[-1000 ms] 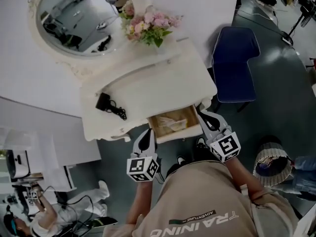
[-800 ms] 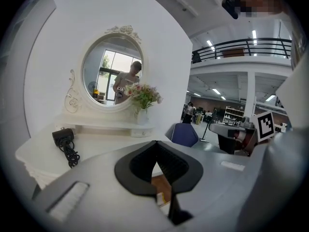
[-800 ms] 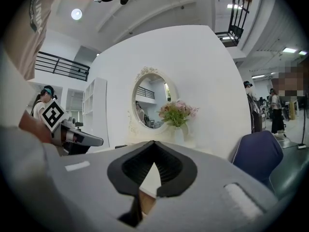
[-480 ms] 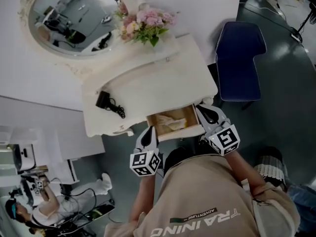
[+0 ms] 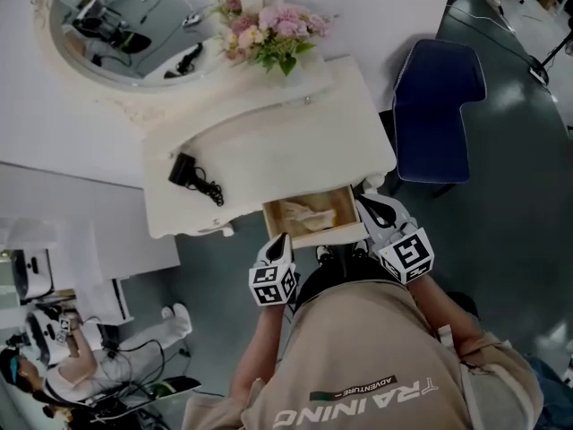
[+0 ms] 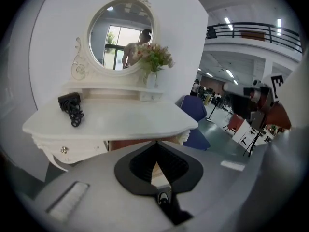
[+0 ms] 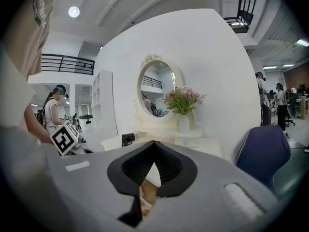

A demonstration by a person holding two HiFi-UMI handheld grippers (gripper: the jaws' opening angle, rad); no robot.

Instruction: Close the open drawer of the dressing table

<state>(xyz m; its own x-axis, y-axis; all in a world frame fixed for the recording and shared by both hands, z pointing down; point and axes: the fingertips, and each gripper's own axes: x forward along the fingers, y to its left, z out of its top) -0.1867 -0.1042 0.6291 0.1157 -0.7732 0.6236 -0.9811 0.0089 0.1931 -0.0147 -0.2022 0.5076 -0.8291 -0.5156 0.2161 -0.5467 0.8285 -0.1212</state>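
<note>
The left gripper [image 5: 279, 240] and right gripper [image 5: 367, 202], jaws closed and empty, flank the open drawer [image 5: 309, 215] of the dressing table [image 5: 269, 146].

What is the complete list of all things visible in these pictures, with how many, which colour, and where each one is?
dressing table: one, white, against the white wall
drawer: one, open, wooden inside, under the tabletop's right part, something pale in it
mirror: one, oval, white frame, behind the tabletop
flowers: one bunch, pink, on the back shelf
vase: one, white, holding the flowers
corded device: one, black, left on the tabletop
chair: one, dark blue, right of the table
bystander: one, far lower left
left gripper: one, grey, jaws together, near the drawer's left front corner
right gripper: one, grey, jaws together, by the drawer's right side
</note>
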